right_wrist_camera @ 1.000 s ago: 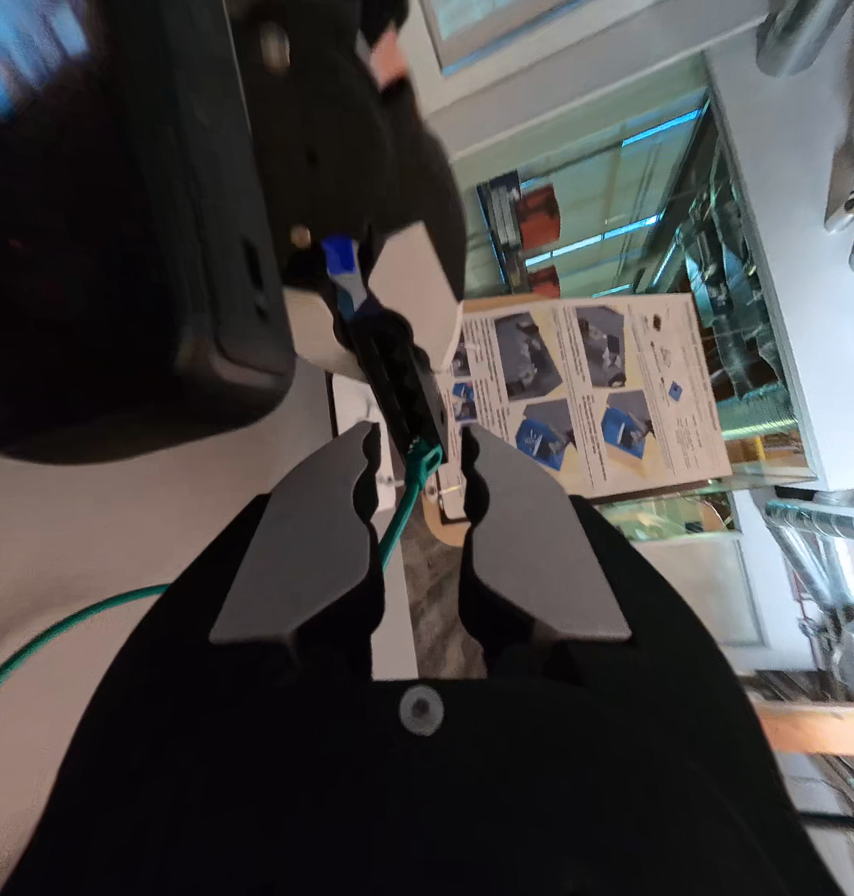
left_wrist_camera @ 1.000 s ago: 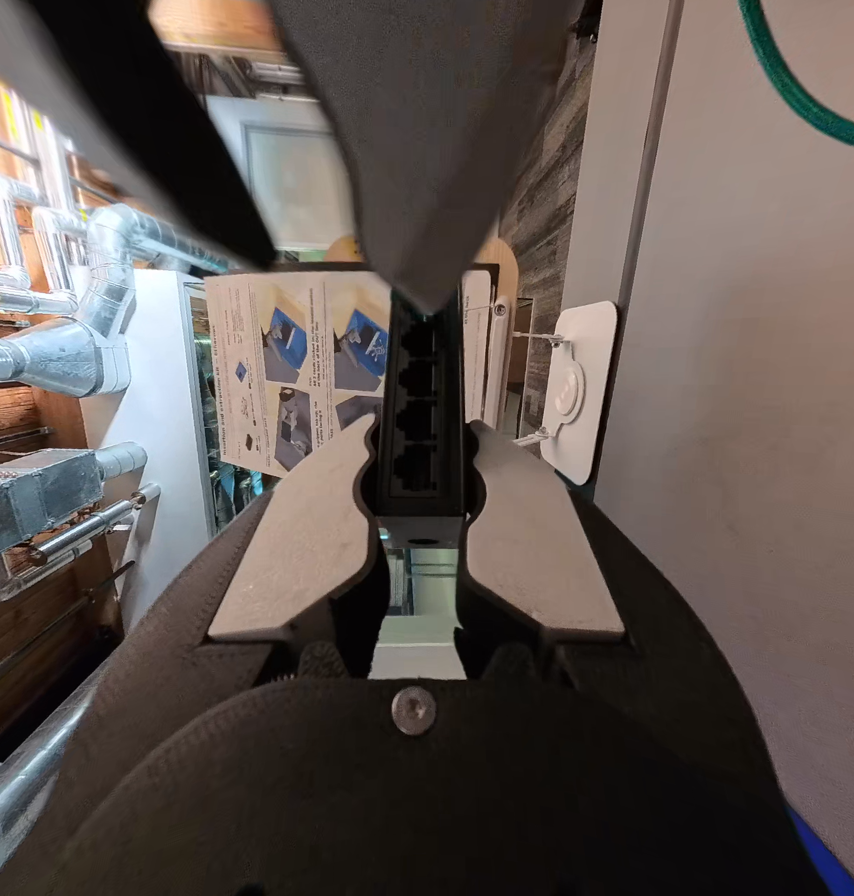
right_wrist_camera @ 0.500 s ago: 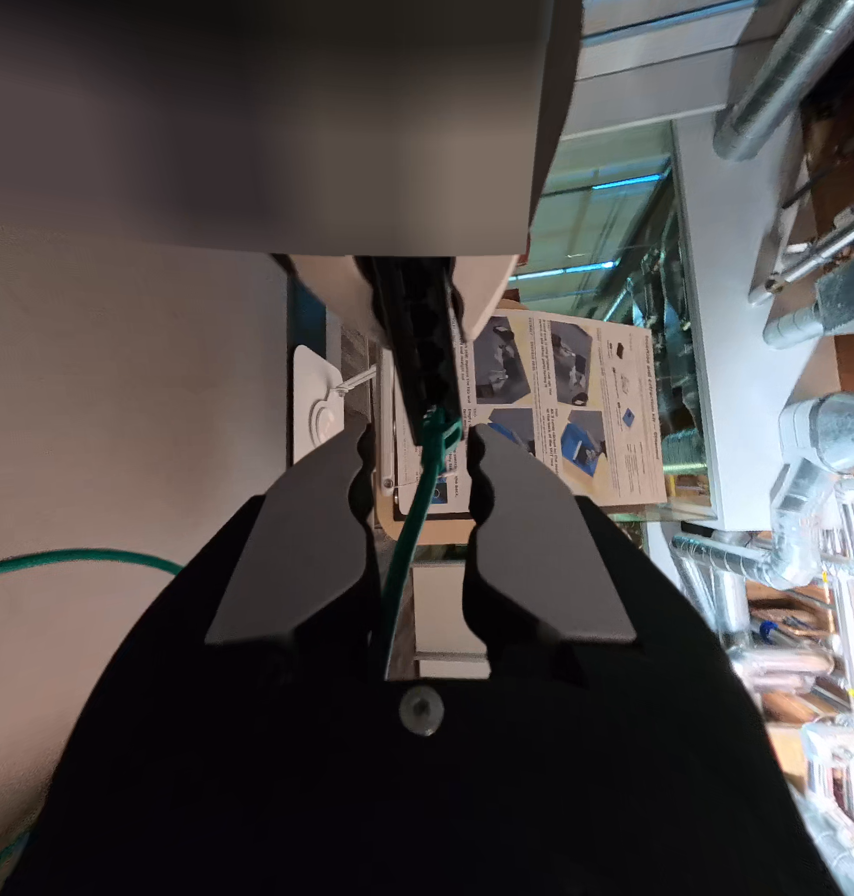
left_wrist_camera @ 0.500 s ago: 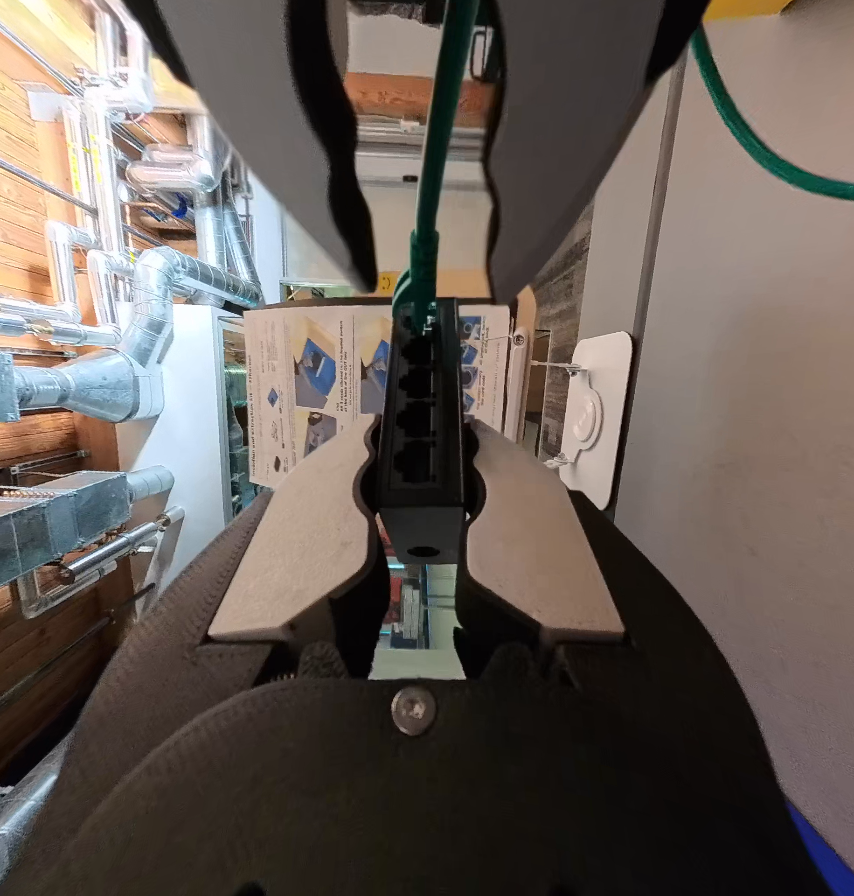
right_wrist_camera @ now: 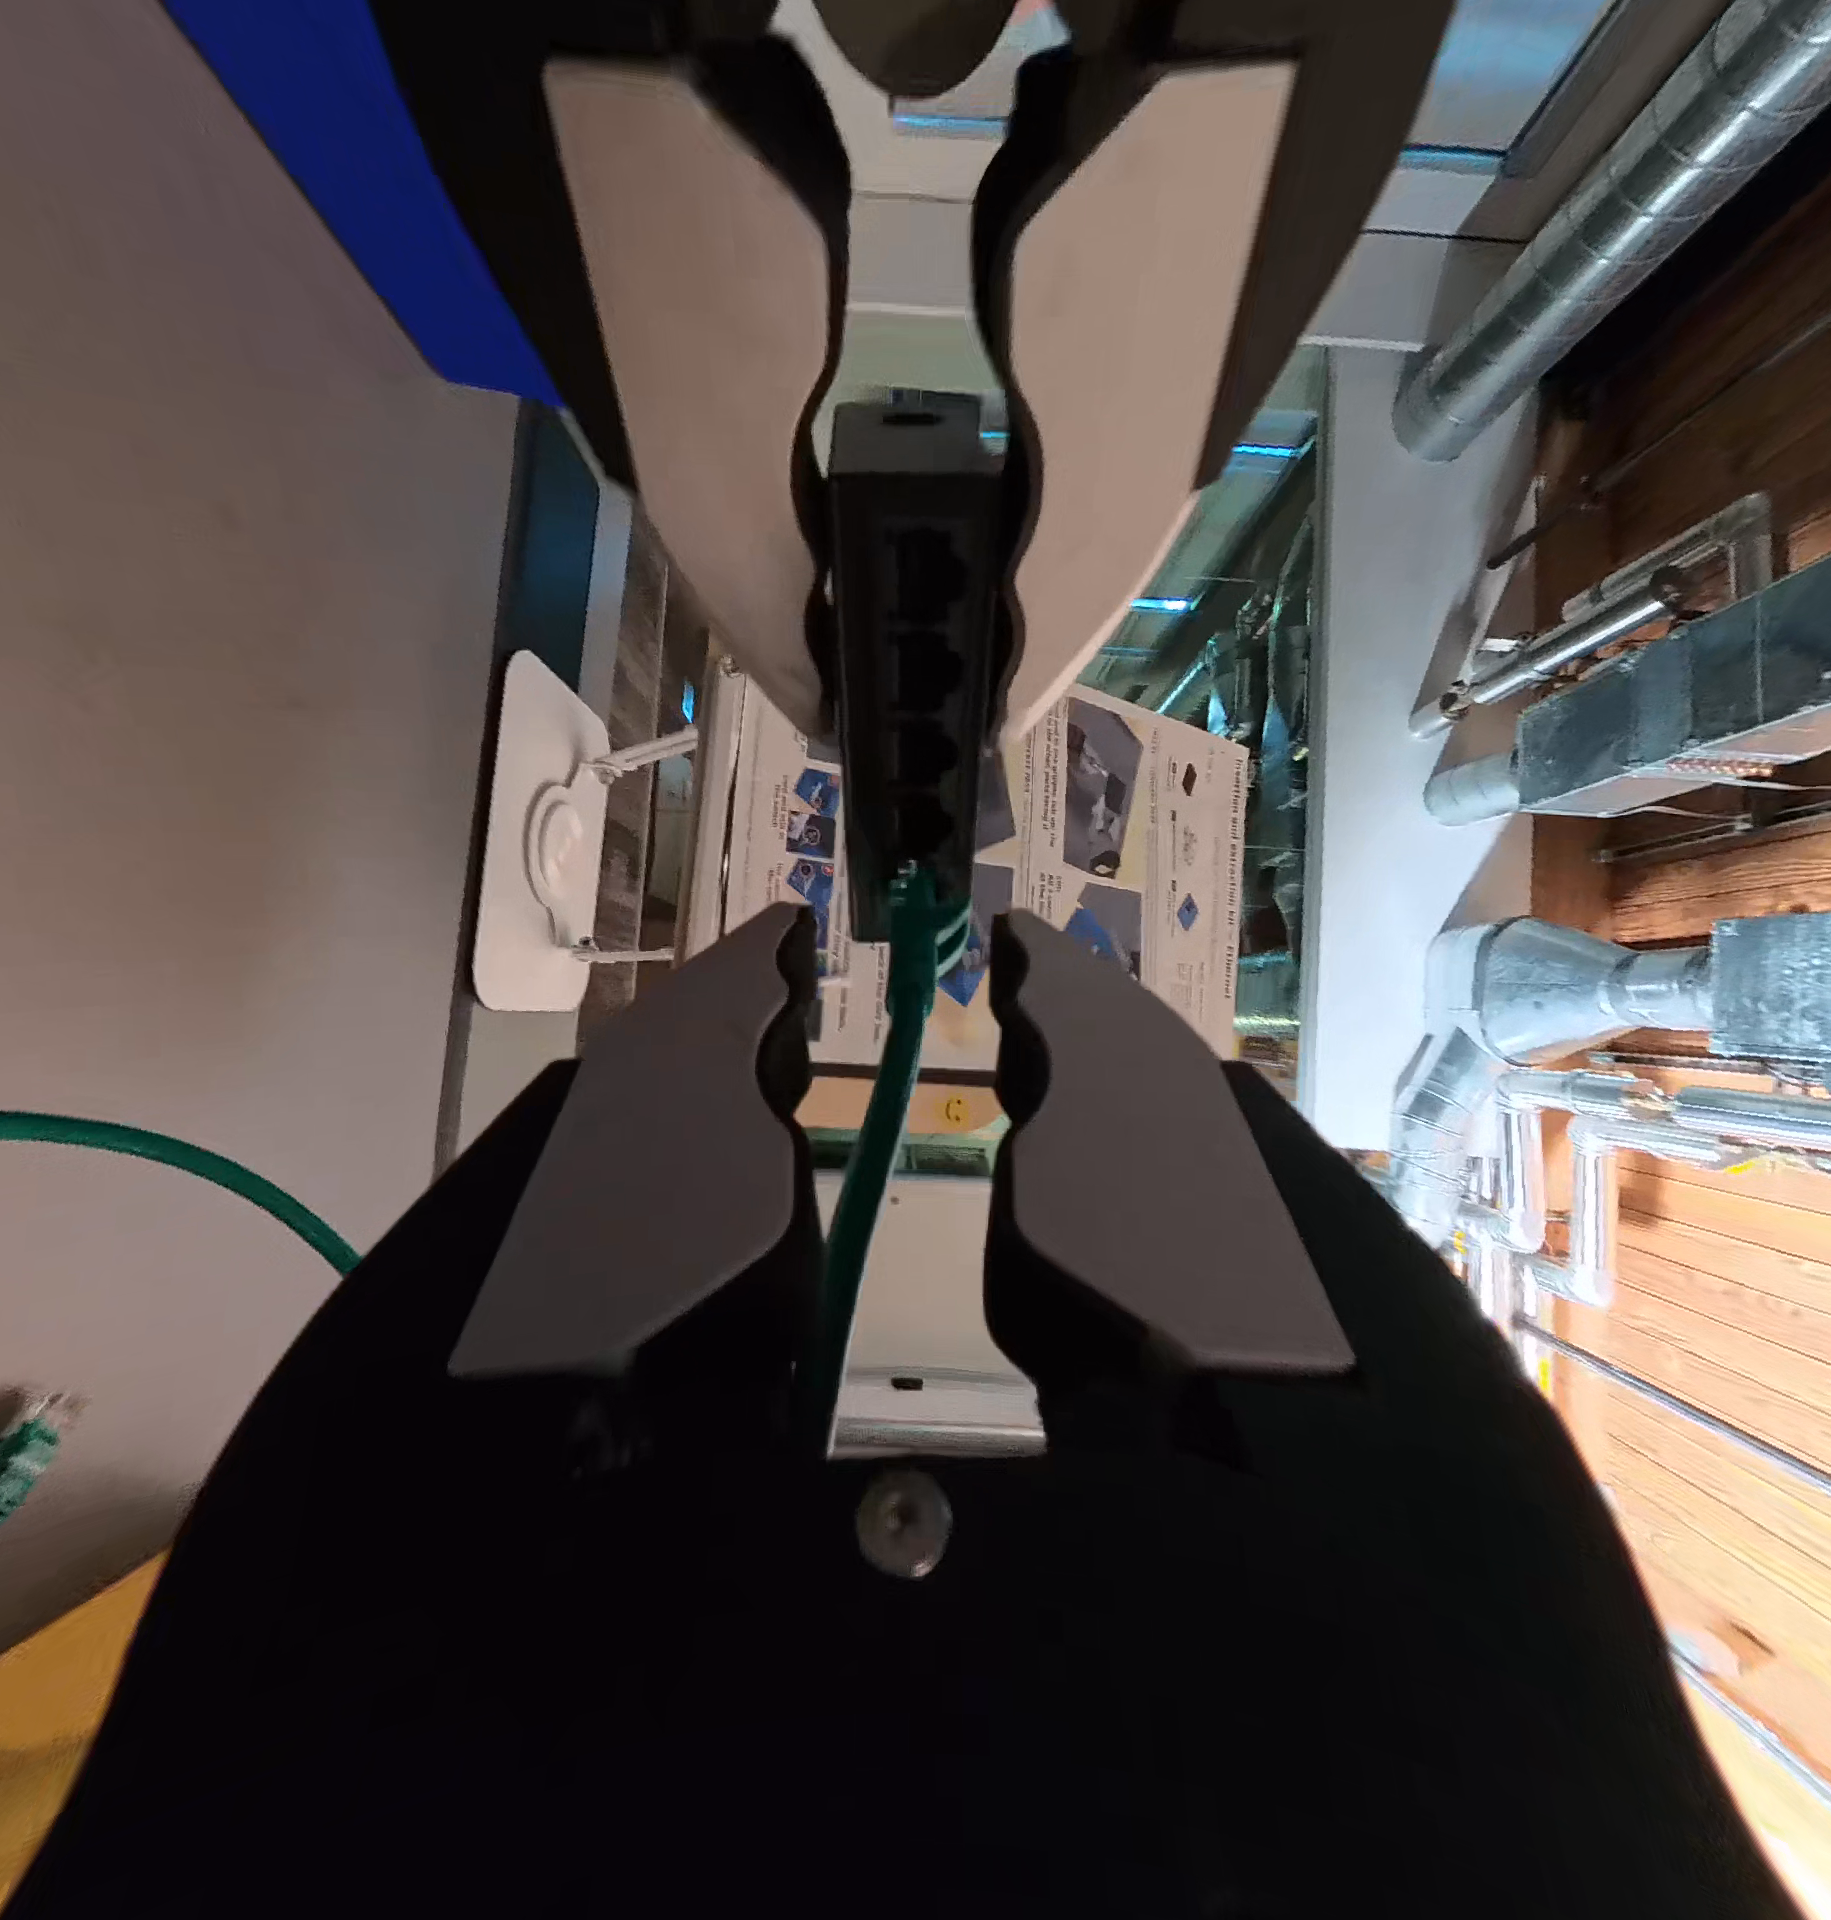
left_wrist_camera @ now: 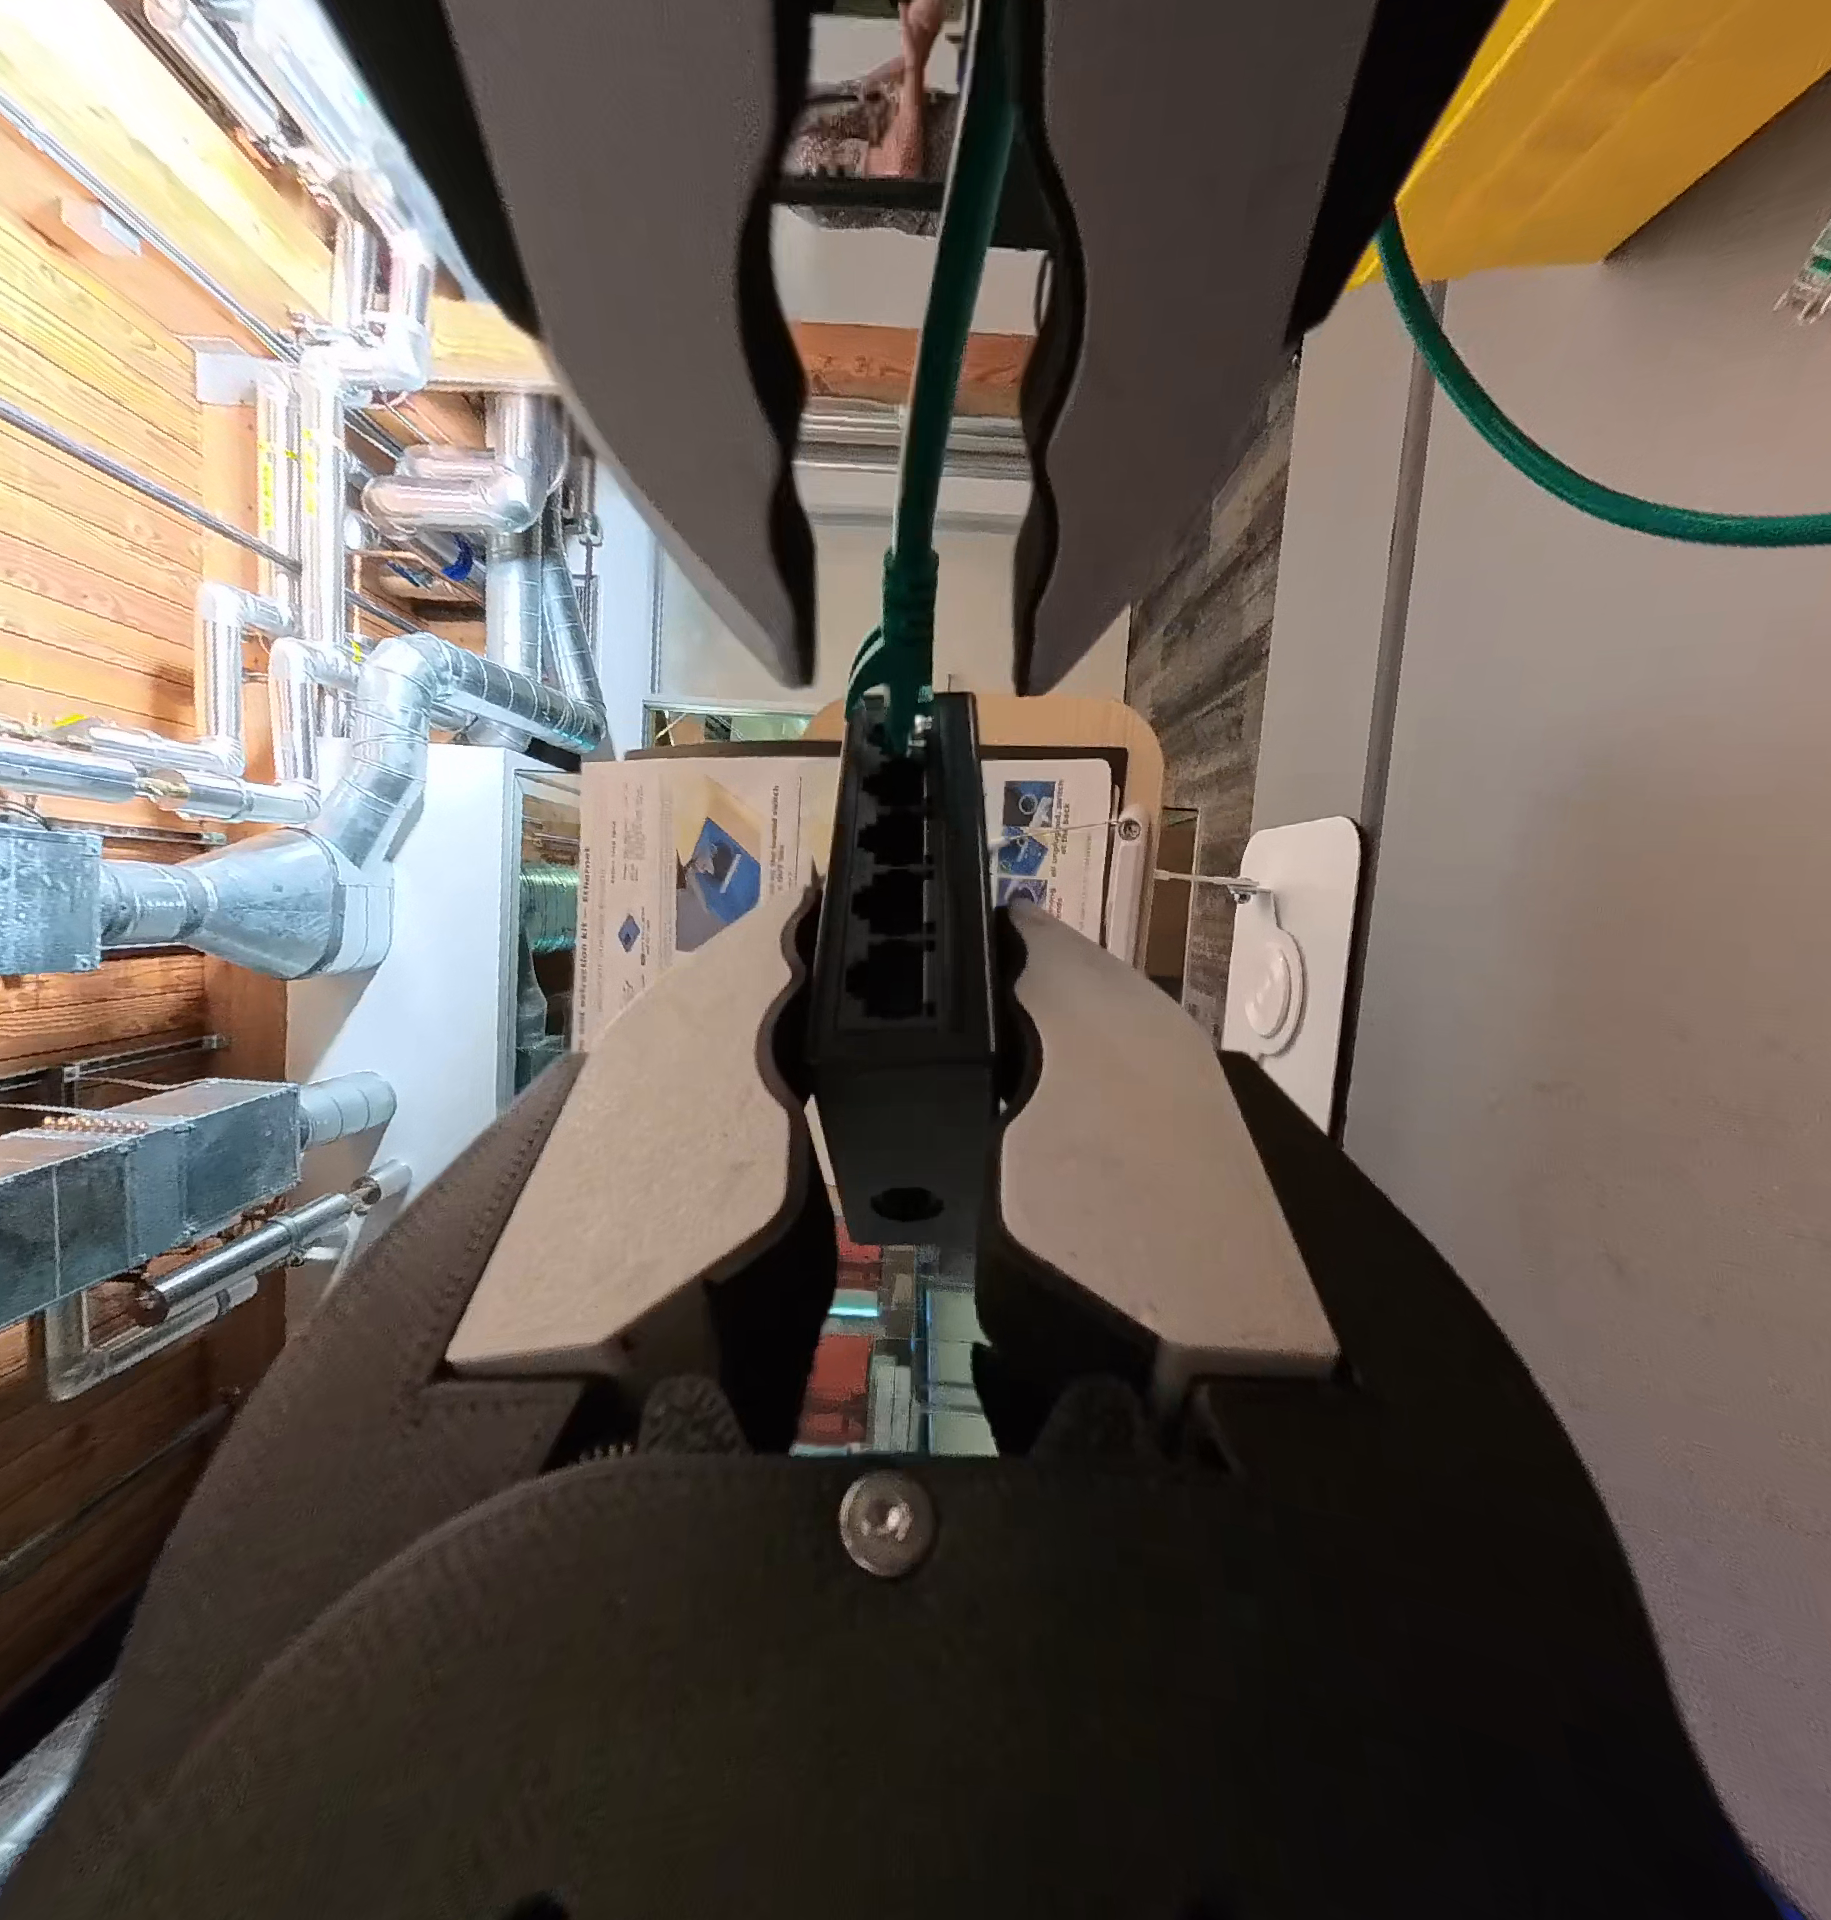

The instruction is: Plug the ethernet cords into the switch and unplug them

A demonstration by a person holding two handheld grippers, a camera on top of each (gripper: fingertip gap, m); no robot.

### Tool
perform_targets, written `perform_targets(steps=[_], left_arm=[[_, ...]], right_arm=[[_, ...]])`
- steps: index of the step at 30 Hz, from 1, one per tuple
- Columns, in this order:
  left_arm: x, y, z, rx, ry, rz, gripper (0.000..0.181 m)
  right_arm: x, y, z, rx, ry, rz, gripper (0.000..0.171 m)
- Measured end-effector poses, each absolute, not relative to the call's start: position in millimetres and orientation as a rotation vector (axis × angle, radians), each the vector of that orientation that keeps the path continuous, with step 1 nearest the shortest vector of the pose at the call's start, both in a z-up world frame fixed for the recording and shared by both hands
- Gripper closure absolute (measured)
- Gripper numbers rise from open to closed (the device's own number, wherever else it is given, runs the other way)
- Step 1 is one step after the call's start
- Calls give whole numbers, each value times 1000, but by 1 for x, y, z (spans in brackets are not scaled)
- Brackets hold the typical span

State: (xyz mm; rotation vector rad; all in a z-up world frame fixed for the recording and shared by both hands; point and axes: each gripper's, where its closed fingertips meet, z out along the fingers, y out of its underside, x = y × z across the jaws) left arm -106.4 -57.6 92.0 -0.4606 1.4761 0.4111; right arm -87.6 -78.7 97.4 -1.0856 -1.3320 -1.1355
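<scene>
- One switch (left_wrist_camera: pixel 906 971): black slim box, row of five ports, clamped between left gripper (left_wrist_camera: pixel 903 940) fingers, held off the tabletop (left_wrist_camera: pixel 1617 935).
- One green ethernet cord (left_wrist_camera: pixel 937 416) plugged into the end port farthest from left gripper; four ports empty.
- Second green plug (right_wrist_camera: pixel 7 1470) lying loose on tabletop, well apart from switch.
- Two grippers, tip to tip: left clamped on switch; right gripper (right_wrist_camera: pixel 903 961) spread, fingers either side of the plugged connector, not touching it.
- Cord running back between right fingers, then looping across tabletop.
- One printed sheet (right_wrist_camera: pixel 1119 883) behind switch, one white mount plate (right_wrist_camera: pixel 537 842) beside it.
</scene>
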Motion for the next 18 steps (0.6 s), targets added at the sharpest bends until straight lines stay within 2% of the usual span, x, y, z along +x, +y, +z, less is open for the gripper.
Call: perform_targets(steps=[3, 18], left_arm=[[-106, -61, 93, -444, 1470, 417, 153], [-107, -67, 100, -403, 1439, 398, 154]], right_arm=[[-86, -78, 99, -1036, -1333, -1207, 147], [-87, -76, 108, -1084, -1223, -1162, 146]])
